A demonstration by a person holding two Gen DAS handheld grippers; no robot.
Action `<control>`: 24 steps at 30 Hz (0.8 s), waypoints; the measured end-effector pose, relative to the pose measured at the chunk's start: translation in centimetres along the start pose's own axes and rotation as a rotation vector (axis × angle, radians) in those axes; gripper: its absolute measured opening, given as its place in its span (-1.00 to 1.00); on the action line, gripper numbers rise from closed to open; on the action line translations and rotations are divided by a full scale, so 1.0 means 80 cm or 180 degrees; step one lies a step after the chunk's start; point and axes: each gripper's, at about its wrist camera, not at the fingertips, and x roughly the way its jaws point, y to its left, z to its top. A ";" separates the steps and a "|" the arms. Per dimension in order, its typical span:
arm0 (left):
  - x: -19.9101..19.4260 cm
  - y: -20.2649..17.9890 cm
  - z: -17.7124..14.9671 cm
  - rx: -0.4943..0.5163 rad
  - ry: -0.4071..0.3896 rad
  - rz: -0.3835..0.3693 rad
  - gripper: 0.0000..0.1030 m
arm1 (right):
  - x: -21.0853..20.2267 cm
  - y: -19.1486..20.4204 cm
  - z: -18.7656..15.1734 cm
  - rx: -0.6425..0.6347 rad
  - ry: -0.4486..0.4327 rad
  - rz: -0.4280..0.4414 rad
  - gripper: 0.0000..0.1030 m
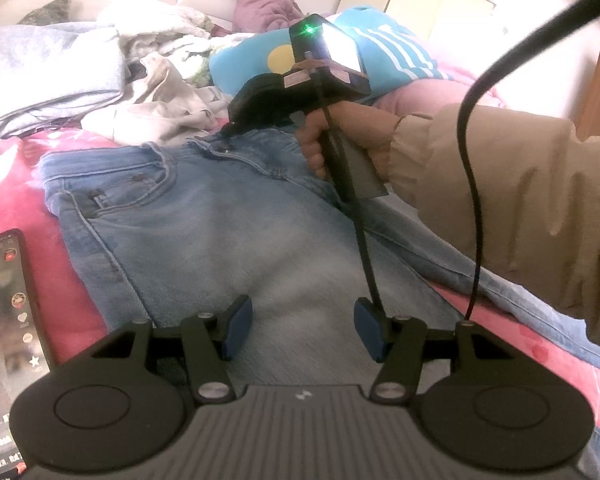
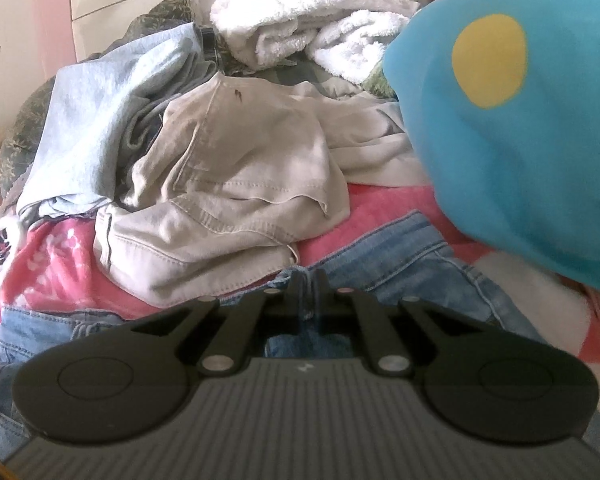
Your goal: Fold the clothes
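the jeans (image 1: 220, 232) lie flat on the pink bedspread (image 1: 16, 172), waistband at the far end, legs running toward the near right. that long axis, far-left to near-right in the left wrist view, is what the coming fold looks to turn on: whatever is gripped at the waist has to travel along it toward the hems, or the reverse.

the right gripper (image 2: 309, 280) is at the waistband end, its fingers brought fully together with a bit of blue denim (image 2: 400, 248) pinched between the tips, so it appears to have hold of the waist edge. the left gripper (image 1: 302, 328) hovers over the thigh part of the same jeans, jaws about half apart, nothing between the blue pads (image 1: 238, 322). so the right hand (image 1: 328, 136) is the nearer one to the waistband, and the left is the nearer to the middle of the legs; the hems are out of frame.

the left wrist view shows the whole upper half of the jeans, the right hand with its tan sleeve (image 1: 500, 184), a phone (image 1: 8, 320) at the near left, and a person in purple lying far off. the right wrist view shows the pinch itself up close, and beyond it the beige garment (image 2: 228, 184), pale blue cloth (image 2: 100, 112), white towels (image 2: 308, 20) and a blue cushion (image 2: 520, 120) crowding the right.
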 end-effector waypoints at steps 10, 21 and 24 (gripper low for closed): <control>-0.003 0.000 0.000 -0.0020 0.0014 -0.0011 0.12 | 0.028 0.015 0.004 -0.0143 0.0075 -0.0122 -1.00; -0.006 -0.001 0.005 -0.0052 -0.0032 -0.0025 0.20 | -0.123 -0.045 0.001 0.0329 -0.0315 -0.0432 -0.86; -0.012 -0.003 0.005 -0.0028 -0.0082 -0.0049 0.24 | -0.196 -0.077 -0.014 0.0474 -0.0493 -0.0702 -0.72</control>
